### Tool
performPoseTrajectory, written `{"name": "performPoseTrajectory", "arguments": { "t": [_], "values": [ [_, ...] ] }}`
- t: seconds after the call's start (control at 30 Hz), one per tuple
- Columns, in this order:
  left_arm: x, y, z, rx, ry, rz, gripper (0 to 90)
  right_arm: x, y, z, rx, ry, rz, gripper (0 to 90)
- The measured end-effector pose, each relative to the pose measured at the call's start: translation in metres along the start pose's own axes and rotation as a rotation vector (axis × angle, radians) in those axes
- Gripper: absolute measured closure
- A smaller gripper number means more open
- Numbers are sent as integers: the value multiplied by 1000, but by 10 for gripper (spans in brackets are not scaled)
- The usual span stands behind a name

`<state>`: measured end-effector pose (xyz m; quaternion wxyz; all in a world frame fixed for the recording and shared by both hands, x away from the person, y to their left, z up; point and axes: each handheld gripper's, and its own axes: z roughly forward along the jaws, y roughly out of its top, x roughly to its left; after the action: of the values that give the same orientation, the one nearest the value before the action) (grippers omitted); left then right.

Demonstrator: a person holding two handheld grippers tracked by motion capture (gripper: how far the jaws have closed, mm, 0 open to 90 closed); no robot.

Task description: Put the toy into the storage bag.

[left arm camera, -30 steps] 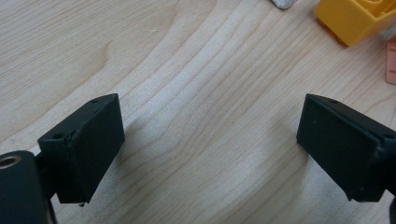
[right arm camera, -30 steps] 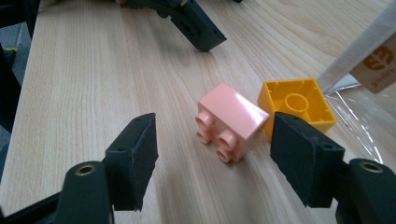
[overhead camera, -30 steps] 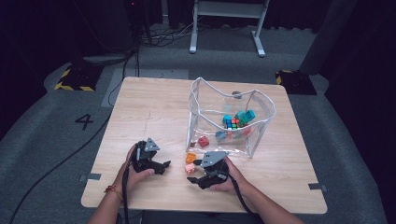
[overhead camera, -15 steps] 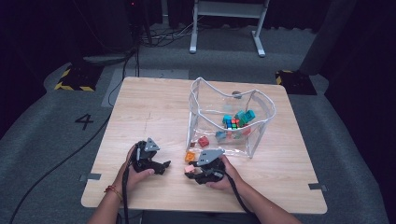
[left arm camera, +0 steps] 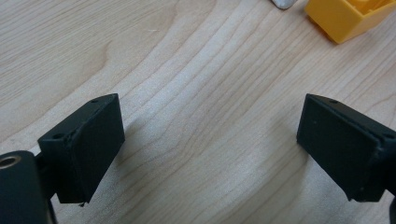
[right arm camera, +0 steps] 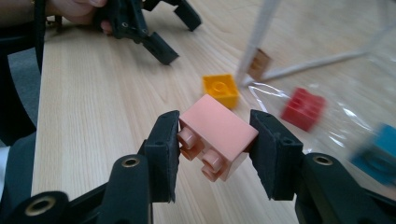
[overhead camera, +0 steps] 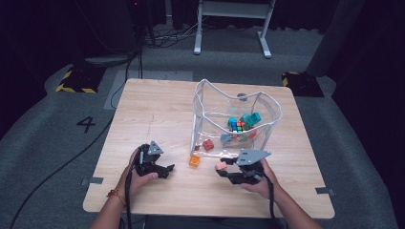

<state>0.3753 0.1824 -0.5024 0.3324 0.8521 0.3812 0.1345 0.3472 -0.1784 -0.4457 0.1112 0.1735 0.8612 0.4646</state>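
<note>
My right gripper (right arm camera: 215, 140) is shut on a pink brick (right arm camera: 215, 135), studs toward the camera, lifted off the wooden table (overhead camera: 157, 109). Its jaws have just been closing, with that brick between them. From above, the pink brick (overhead camera: 220, 166) hangs at the right gripper (overhead camera: 221, 168), just in front of the clear bag (overhead camera: 212, 114). A yellow-orange brick (overhead camera: 194, 161) lies on the table beside the bag's near corner, and a red brick (overhead camera: 208, 145) sits inside the bag by its wall. My left gripper (overhead camera: 165, 170) rests open at the front left, its jaws wide over bare wood (left arm camera: 210, 149).
The clear bag holds several coloured bricks (overhead camera: 241, 125) and stands at the table's right half. The yellow brick (left arm camera: 348, 14) lies ahead of the left gripper. The table's front edge (overhead camera: 205, 210) is close behind both hands.
The right gripper has shut on the pink brick, lifted it off the table and carried it to the right, along the bag's front. The left gripper has stayed put.
</note>
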Motion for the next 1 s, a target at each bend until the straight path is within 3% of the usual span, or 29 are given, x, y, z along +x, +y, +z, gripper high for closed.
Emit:
{"name": "performPoseTrajectory", "arguments": {
  "t": [0.23,0.53,0.7,1.0],
  "values": [
    [0,0,0,0,0,0,77,-21,-17,-52,-15,-109,41,548],
    [0,0,0,1,0,1,77,-52,-30,-97,-47,-239,109,548],
    [0,0,0,1,0,1,77,-67,-38,-112,-43,-309,151,548],
    [0,0,0,0,0,0,77,-95,-41,-121,-58,-397,194,549]
  ]
}}
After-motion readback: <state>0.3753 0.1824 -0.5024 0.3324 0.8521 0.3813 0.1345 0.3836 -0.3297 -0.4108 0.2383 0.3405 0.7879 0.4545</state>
